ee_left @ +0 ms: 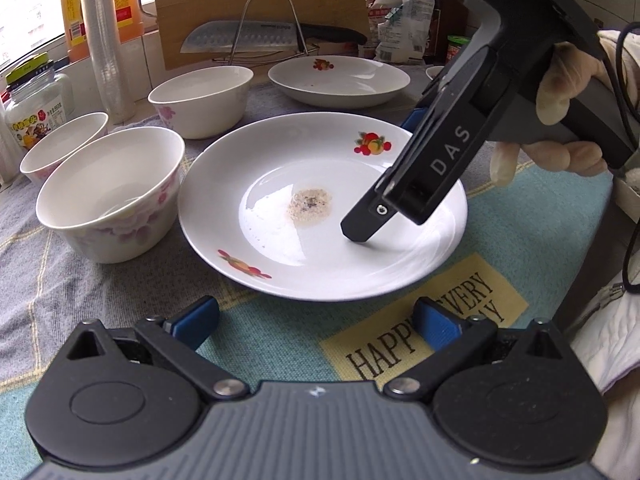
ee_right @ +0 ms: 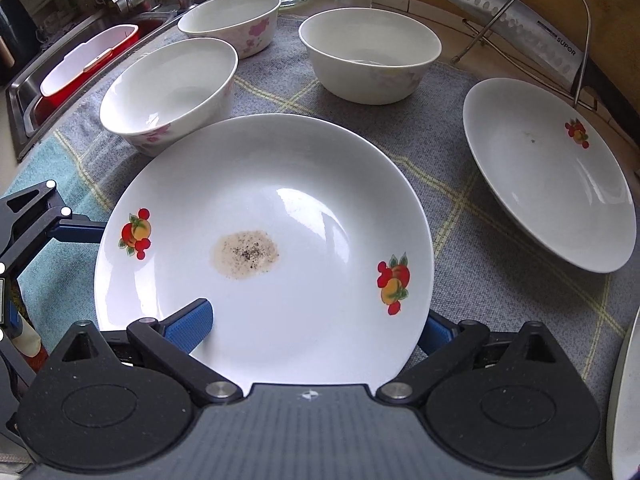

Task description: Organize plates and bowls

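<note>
A white plate (ee_left: 320, 208) (ee_right: 280, 200) with fruit prints and a brown stain lies on the cloth in front of both grippers. My right gripper (ee_left: 384, 178) (ee_right: 312, 328) is open and straddles its rim, one finger resting inside the plate and the other below the rim. Just short of the plate's near edge, my left gripper (ee_left: 316, 322) hovers open over the cloth, holding nothing. Three white floral bowls (ee_left: 108, 196) (ee_left: 64, 148) (ee_left: 200, 96) stand to the left and behind. A second fruit-print plate (ee_left: 340, 80) (ee_right: 552, 176) sits further back.
A knife (ee_left: 248, 36) rests on a wire rack (ee_left: 272, 20) before a wooden board at the back. A jar (ee_left: 36, 104) and oil bottle (ee_left: 76, 20) stand far left. A sink with a red tub (ee_right: 88, 64) lies beyond the cloth. Another plate's edge (ee_right: 624, 400) shows at right.
</note>
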